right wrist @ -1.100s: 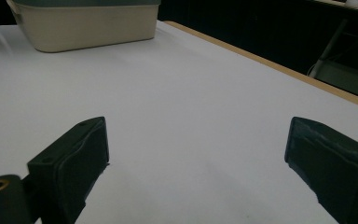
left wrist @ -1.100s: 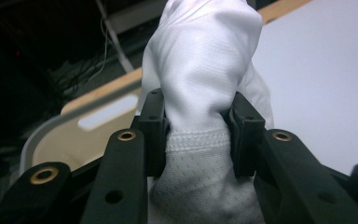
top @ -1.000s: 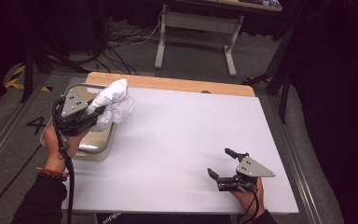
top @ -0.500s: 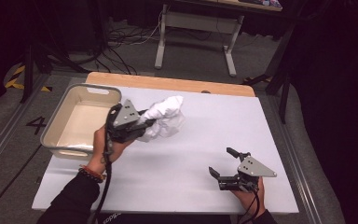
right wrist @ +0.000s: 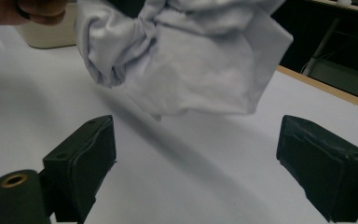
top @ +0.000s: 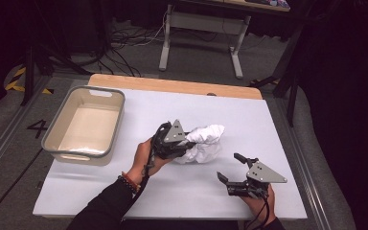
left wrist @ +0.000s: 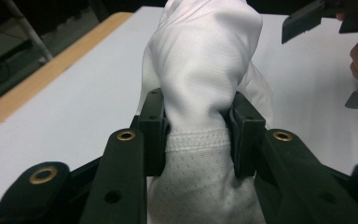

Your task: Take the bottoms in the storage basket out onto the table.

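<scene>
High view: the left gripper is carrying the white cloth, jaws clenched on it. A second ago it was over the tub at the far left; now it is holding the bunched cloth at mid-table, well apart from the tub, with the cloth just over the sheet or touching it; I cannot tell which. The right gripper is waiting near right, in the same spot as before. Its jaws have just been closing a little, yet they are standing wide with nothing between them. I judge the cloth is being brought out to be taken or spread by both grippers, so the handover is likely next.

Left gripper view: the two black pads are pinching the cloth just above a stitched hem, the rest bulging up beyond them. The other gripper is showing at the far right.

Right gripper view: the cloth is hanging ahead of the released jaws, clear of both.

The white sheet is covering a wooden table. Beyond it, grey floor, cables and a desk frame are sitting in a dark room; a "4" is marking the floor at the left.
</scene>
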The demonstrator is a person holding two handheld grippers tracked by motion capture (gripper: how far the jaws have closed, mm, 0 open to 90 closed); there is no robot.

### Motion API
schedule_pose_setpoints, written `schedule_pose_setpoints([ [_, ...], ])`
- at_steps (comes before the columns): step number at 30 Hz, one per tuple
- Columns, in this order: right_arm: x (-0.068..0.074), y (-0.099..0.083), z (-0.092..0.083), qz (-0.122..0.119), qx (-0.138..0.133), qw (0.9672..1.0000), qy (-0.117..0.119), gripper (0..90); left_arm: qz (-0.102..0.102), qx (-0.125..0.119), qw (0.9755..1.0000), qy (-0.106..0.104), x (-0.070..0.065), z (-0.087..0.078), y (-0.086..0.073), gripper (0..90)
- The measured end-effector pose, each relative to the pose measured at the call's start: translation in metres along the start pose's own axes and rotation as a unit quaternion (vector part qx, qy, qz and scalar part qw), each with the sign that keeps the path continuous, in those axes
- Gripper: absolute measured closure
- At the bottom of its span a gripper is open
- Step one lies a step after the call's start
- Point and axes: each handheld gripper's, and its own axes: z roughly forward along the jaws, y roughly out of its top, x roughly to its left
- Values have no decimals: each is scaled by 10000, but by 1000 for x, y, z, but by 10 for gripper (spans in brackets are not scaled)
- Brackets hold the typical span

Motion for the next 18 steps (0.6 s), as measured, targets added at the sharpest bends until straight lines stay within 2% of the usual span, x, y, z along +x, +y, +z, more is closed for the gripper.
schedule_pose_setpoints([
  [3,-1,0,-1,0,30,10000,31,148,-72,46,9998,-199,0,11,-3,620],
  [4,-1,0,-1,41,48,10000,10,155,-121,16,9996,-266,0,13,-5,540],
  [5,-1,0,-1,27,76,10000,12,156,-246,-222,9990,-288,2,13,-7,504],
  [6,-1,0,-1,27,76,10000,12,156,-246,-222,9990,-288,2,13,-7,490],
  [8,0,-1,0,0,112,9999,-8,166,-346,-473,9980,-222,5,6,-8,459],
  [9,-1,-1,0,16,116,9999,18,177,-358,-571,9975,-232,6,1,-8,439],
  [10,-1,0,3,23,179,9998,47,209,-314,-606,9976,-142,8,-10,-10,404],
  [11,-1,0,3,23,179,9998,47,209,-314,-606,9976,-142,8,-10,-10,389],
  [12,-3,1,7,7,274,9995,131,247,-232,-612,9978,-128,5,-20,-13,368],
  [14,-4,3,10,-13,334,9993,164,248,-177,-581,9980,-171,3,-24,-17,346],
  [16,-5,6,16,-98,453,9987,192,285,-52,-431,9987,-258,-3,-30,-27,333],
  [17,-7,7,20,-111,512,9983,251,314,35,-332,9992,-227,-7,-31,-33,322],
  [18,-8,7,24,-123,586,9979,258,316,39,-228,9994,-257,-10,-30,-39,314],
])
